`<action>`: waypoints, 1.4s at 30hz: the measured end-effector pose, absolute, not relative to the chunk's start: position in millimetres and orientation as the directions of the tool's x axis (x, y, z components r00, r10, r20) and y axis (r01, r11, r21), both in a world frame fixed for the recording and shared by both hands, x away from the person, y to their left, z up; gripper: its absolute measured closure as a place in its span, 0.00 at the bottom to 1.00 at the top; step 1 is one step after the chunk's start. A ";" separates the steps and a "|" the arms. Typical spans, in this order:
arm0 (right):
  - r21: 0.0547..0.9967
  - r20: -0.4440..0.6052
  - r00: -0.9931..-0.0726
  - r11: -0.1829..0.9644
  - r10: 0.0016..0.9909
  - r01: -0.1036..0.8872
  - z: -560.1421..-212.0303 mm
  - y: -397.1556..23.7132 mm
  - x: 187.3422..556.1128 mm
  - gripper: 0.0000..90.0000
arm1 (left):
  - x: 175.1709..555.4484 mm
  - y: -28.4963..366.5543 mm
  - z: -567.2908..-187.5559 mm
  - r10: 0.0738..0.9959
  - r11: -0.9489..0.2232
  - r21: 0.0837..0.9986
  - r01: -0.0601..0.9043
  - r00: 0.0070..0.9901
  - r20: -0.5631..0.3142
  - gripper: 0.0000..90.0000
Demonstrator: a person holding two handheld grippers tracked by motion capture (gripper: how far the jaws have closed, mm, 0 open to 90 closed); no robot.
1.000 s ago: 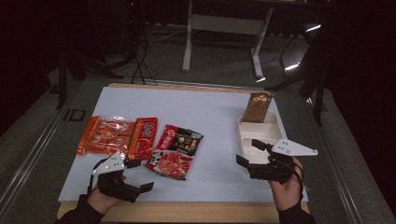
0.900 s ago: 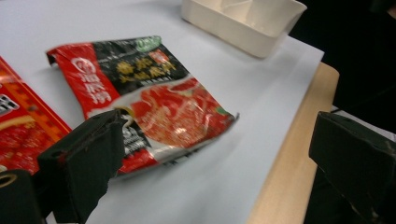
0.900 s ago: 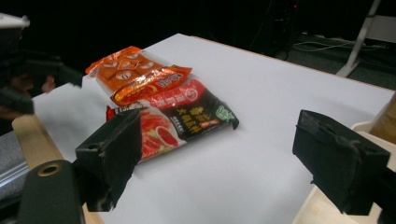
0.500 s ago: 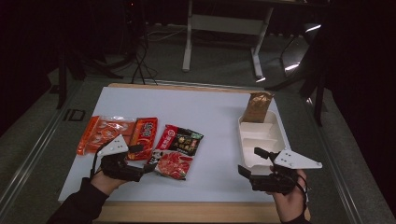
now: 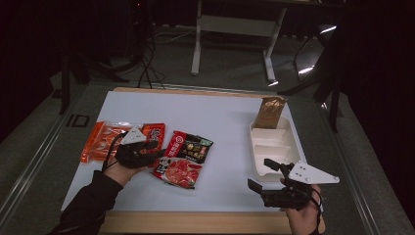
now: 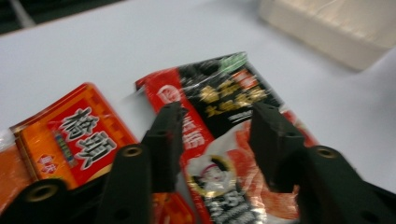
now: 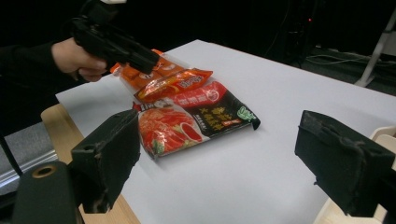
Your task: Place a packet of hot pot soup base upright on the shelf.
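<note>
Your left gripper (image 5: 152, 153) has come up from the near left edge of the bench (image 5: 220, 110) and now sits on the row of 4 snack packets at the left. Its jaws have just been closing from near full width to part way. In the left gripper view they still stand apart over the red-and-black packet (image 6: 224, 93), with the red picture packet (image 5: 177, 171) just near of it. From the right gripper view the tips are at the narrow red packet (image 7: 175, 81), whose edge looks curled up off the pile. Can't tell if the pads actually bite it yet, or which packet is between them.

Reading: reach is done, the grab is under way, nothing is clearly lifted. Check the pinch before you pull, because the packets overlap and a neighbour could drag along.

Your right gripper (image 5: 258, 172) has barely shifted. It hovers at the near right with jaws wide open and holding nothing, just near of the white tray (image 5: 254, 147). The tray's compartments look free, and a brown pouch (image 5: 270, 111) stands at its far end. The big orange packet (image 5: 100, 142) at far left is untouched. The tray is the likely drop spot, well apart from the packets, so the carry across is all still to do
</note>
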State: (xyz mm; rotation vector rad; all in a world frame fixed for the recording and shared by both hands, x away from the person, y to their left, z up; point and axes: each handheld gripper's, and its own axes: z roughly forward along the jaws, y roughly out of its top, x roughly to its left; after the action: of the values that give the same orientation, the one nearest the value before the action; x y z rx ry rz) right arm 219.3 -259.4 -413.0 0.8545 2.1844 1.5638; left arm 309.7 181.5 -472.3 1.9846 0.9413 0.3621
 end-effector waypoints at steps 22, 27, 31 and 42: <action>0.924 0.111 -0.782 0.226 0.613 0.308 -419.1 -259.4 224.6 0.16 | 347.8 165.9 -523.7 0.792 -0.471 0.626 0.621 0.611 -0.010 1.00; 0.923 0.112 -0.784 0.229 0.610 0.310 -419.9 -259.2 225.6 0.16 | 349.7 158.1 -529.1 0.774 -0.500 0.595 0.630 0.632 -0.018 1.00; 0.921 0.114 -0.784 0.230 0.610 0.313 -420.6 -259.2 226.0 0.16 | 349.1 156.4 -530.0 0.773 -0.503 0.589 0.633 0.634 -0.021 1.00; 0.919 0.116 -0.782 0.232 0.612 0.318 -421.4 -260.1 227.0 0.16 | 336.5 140.1 -529.2 0.720 -0.551 0.565 0.614 0.692 -0.050 1.00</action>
State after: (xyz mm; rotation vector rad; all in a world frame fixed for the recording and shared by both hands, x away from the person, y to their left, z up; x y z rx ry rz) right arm 227.0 -260.1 -421.4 0.8710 2.2382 1.5694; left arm 336.5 140.1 -529.2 2.3455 1.0205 0.2520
